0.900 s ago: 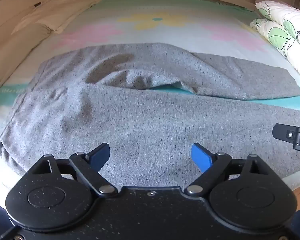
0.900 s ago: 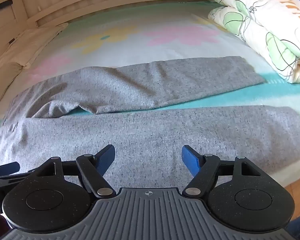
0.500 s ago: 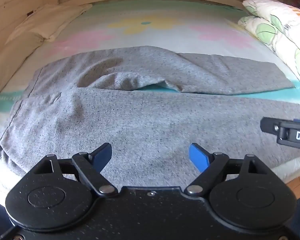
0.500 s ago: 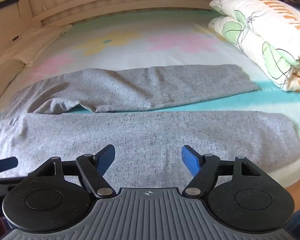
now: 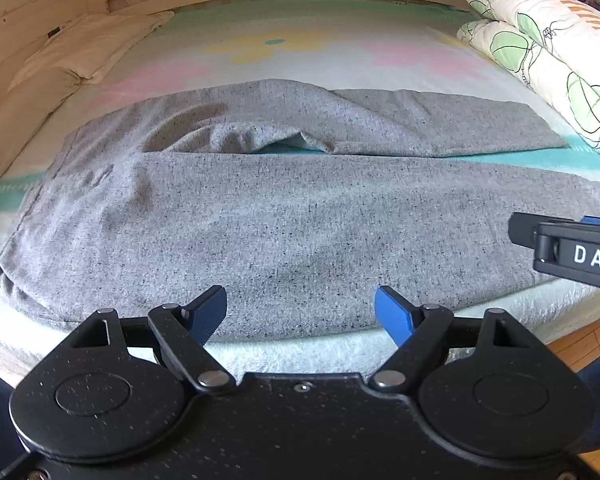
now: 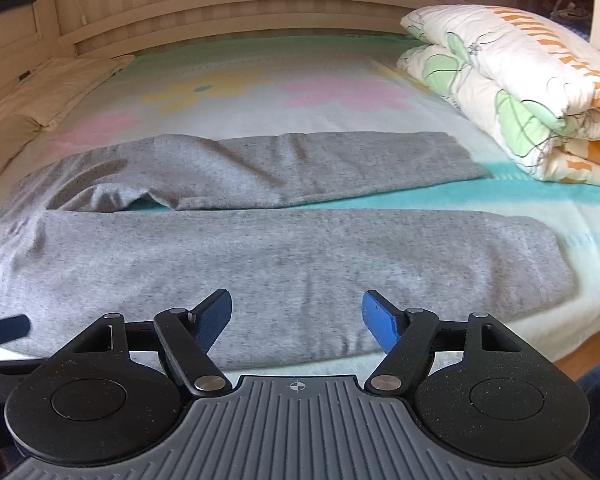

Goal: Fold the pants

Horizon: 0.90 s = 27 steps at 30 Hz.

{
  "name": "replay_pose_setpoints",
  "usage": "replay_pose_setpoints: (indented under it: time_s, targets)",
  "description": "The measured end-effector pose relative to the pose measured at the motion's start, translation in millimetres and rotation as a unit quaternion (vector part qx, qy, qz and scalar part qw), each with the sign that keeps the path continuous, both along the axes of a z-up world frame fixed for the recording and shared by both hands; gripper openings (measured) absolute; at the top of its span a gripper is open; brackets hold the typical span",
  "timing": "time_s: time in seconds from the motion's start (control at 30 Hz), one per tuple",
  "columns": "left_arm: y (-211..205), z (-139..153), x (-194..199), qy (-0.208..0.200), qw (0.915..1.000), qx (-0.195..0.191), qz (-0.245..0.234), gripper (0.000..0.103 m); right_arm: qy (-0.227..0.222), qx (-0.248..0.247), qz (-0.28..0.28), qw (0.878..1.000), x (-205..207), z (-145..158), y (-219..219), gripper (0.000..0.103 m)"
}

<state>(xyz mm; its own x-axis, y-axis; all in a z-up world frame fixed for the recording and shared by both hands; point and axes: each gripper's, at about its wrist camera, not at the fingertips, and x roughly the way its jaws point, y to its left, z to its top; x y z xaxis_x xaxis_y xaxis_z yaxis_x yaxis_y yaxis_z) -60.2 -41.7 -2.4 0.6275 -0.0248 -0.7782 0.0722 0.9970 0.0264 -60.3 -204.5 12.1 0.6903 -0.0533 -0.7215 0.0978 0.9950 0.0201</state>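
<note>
Bed: our flowered sheet (image 5: 300, 40) carries grey pants (image 5: 284, 216) and a folded quilt (image 6: 520, 92).
Grippers: our left gripper (image 5: 300, 312) and right gripper (image 6: 296, 316) both gape, holding nothing.

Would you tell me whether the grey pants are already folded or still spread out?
Spread out: the grey pants lie flat on the bed, both legs apart with sheet showing between them.

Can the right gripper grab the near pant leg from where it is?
Probably yes. The right gripper is open right at the edge of the near leg, with nothing between them.
</note>
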Motion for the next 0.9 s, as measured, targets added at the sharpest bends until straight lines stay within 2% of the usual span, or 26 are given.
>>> replay_pose_setpoints:
  time_s: [0.17, 0.37, 0.53, 0.9]
  targets:
    - [-1.5, 5.2, -2.9, -0.015, 0.9999, 0.009, 0.0, 0.081, 0.004, 0.006, 0.002, 1.0, 0.7, -0.7, -4.1, 0.068]
    - [3.4, 3.6, -1.0, -0.001, 1.0, 0.003, 0.002, 0.081, 0.004, 0.005, 0.01, 1.0, -1.7, 1.5, 0.8, 0.068]
    - [2.8, 2.2, -3.9, -0.005, 0.9999, 0.013, 0.003, 0.081, 0.002, 0.007, 0.014, 1.0, -1.5, 2.7, 4.8, 0.068]
    - [5.4, -0.4, -3.8, 0.003, 1.0, 0.008, -0.005, 0.075, 0.004, 0.017, -0.003, 1.0, -3.0, 2.4, -0.9, 0.068]
